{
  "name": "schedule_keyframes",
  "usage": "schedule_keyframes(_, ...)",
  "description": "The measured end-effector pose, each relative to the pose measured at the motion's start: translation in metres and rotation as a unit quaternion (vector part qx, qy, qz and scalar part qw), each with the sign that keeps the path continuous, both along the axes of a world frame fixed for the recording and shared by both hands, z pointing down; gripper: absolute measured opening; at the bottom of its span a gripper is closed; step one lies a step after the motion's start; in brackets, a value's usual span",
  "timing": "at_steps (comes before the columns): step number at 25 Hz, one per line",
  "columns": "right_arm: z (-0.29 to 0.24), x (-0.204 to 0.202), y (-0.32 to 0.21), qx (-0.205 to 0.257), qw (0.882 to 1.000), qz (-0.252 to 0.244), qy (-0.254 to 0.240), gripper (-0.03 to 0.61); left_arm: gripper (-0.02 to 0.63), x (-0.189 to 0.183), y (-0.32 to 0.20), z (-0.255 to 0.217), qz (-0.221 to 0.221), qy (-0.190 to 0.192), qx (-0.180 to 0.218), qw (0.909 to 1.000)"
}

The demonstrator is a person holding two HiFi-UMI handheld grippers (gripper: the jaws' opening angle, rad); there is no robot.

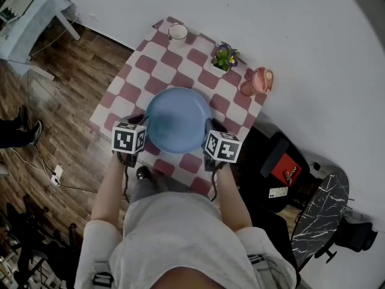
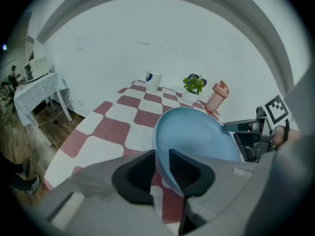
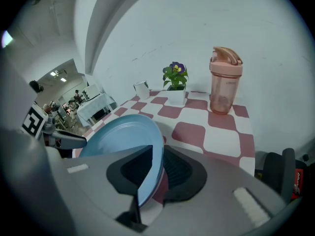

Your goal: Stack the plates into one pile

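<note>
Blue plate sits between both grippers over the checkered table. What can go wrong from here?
1. The left gripper and right gripper straddle opposite rims of the blue plate with jaws apart and pads not pressing. I can't tell whether the plate rests fully down, so it may drop or tilt.
2. If the grippers back out unevenly, a jaw could catch the rim and drag the plate across the checkered table.

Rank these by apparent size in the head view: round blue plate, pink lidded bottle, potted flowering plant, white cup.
Round blue plate, clearly largest.
Pink lidded bottle and potted flowering plant: too alike to rank.
White cup, smallest.
</note>
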State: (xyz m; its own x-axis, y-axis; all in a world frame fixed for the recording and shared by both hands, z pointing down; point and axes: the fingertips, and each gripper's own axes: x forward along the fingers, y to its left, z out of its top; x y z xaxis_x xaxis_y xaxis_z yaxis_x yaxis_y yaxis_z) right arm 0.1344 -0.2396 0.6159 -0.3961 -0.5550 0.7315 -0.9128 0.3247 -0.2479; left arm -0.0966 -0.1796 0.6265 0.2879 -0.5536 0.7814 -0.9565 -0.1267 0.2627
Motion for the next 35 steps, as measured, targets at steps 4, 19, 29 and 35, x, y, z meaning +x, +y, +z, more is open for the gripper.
schedule_keyframes(4, -0.02, 0.002, 0.001, 0.041, 0.999, 0.024, -0.006, 0.051, 0.096, -0.002, -0.002, -0.02, 0.004, -0.004, 0.038, 0.9992)
schedule_keyframes(19, -0.146, -0.018, 0.046, 0.213, 0.972, 0.066, -0.071, 0.0, 0.006, 0.014, -0.003, -0.145, 0.047, 0.035, 0.226, 0.9724)
schedule_keyframes(29, -0.214, -0.026, 0.085, 0.31, 0.946, 0.08, -0.049, 0.0, 0.006, 0.013, 0.02, -0.223, 0.103, 0.028, 0.337, 0.9352)
schedule_keyframes(35, -0.244, -0.026, 0.112, 0.349, 0.931, 0.1, -0.041, 0.0, 0.006, 0.006, 0.038, -0.266, 0.115, 0.021, 0.409, 0.9048)
